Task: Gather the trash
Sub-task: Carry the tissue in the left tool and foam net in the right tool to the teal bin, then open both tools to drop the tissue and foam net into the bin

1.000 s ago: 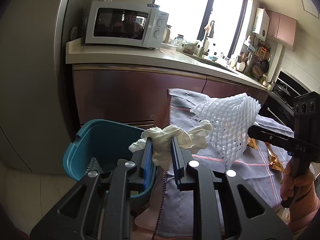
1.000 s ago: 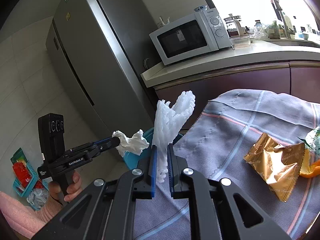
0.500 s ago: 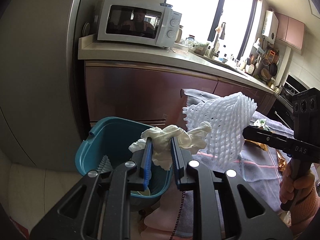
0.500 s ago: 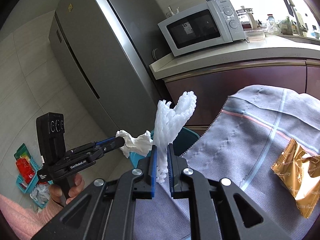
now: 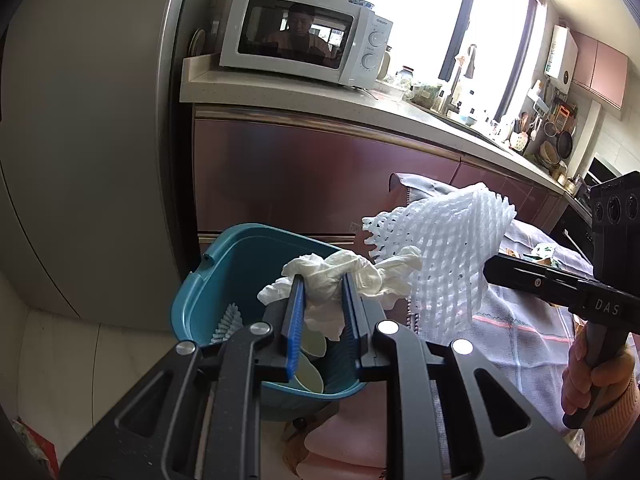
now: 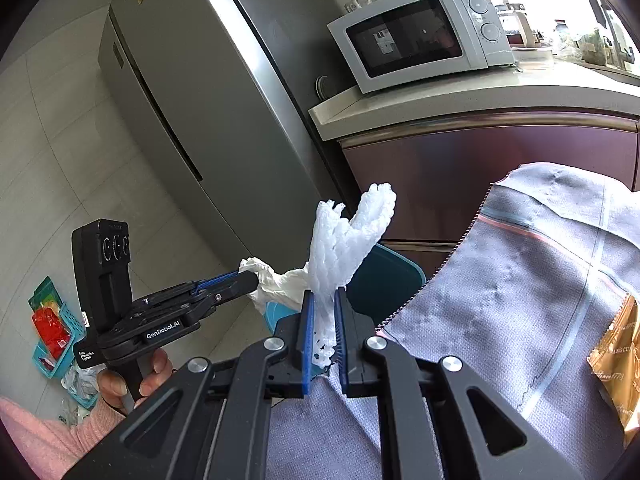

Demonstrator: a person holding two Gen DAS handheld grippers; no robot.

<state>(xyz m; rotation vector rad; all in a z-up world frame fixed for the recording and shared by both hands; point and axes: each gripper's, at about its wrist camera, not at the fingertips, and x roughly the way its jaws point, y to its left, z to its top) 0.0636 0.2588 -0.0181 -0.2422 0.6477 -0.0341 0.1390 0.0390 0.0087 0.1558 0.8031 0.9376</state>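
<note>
My left gripper is shut on a crumpled white tissue, held over the teal bin. In the right wrist view the same left gripper grips the tissue above the bin's rim. My right gripper is shut on a white foam fruit net, which stands up between its blue pads beside the tissue. The net hangs at the bin's right edge in the left wrist view, where the right gripper comes in from the right. Inside the bin lie a white brush and pale green pieces.
A grey striped cloth covers the table to the right, with a gold wrapper on it. A steel fridge, maroon cabinets and a microwave stand behind. A small basket of packets sits on the floor.
Both grippers have carried the tissue and foam net leftward off the table to above the teal bin, which now lies under the left gripper. Both grips are unchanged.
</note>
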